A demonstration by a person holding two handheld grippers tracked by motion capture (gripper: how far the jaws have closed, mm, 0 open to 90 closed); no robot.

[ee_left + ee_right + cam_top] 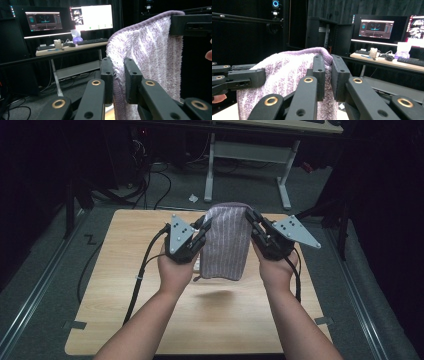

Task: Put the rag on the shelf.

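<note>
A wooden table (pixel 125 315) stands on grey carpet (pixel 40 285), with black cables (pixel 155 185) lying on the floor beyond it. A desk (pixel 65 48) carries lit monitors (pixel 91 17), a keyboard (pixel 92 41) and a tissue box (pixel 403 50). A scrap of paper (pixel 193 198) lies by the desk's white leg (pixel 208 170).

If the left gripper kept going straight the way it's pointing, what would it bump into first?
The left gripper is already shut on the purple towel, so the towel comes first. Past its edge the way looks free until the far desk with monitors, though depth is hard to judge.
</note>
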